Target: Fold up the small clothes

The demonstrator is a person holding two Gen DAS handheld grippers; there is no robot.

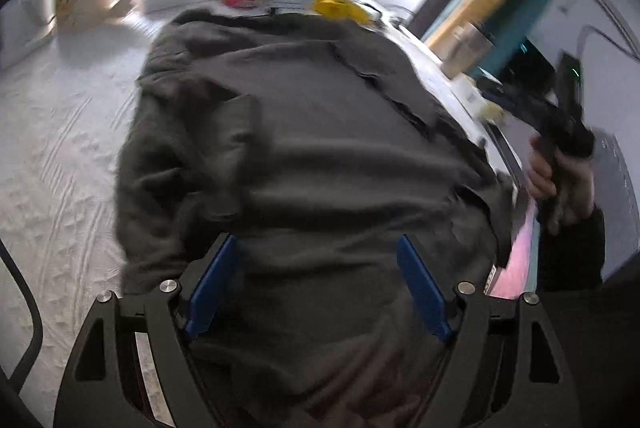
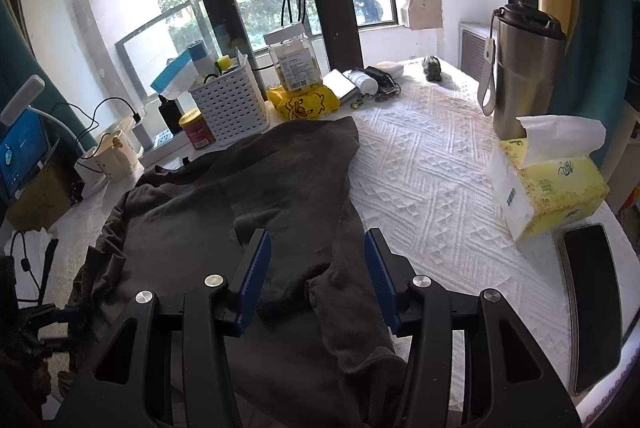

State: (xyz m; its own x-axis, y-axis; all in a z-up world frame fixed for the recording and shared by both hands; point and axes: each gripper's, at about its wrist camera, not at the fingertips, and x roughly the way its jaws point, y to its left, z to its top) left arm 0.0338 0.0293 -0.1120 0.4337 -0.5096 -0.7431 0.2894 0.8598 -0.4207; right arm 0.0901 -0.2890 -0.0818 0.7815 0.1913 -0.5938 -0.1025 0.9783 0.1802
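Blue-padded left gripper [image 1: 316, 284] and right gripper [image 2: 318, 276] both hover with jaws apart and empty at lower centre, seemingly ready to pinch the crumpled dark grey garment [image 2: 248, 195] spread across the white quilted tabletop [image 2: 432, 163].

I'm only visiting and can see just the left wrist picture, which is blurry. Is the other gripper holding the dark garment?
Observer: No. The right gripper stands open above the dark garment and pinches nothing.
Operator: Is anything beside the cloth on that side?
Observer: A yellow tissue box sits on the white cover, apart from the garment.
Operator: Anything else?
Observer: A dark phone lies flat beside the box, nearer the camera.
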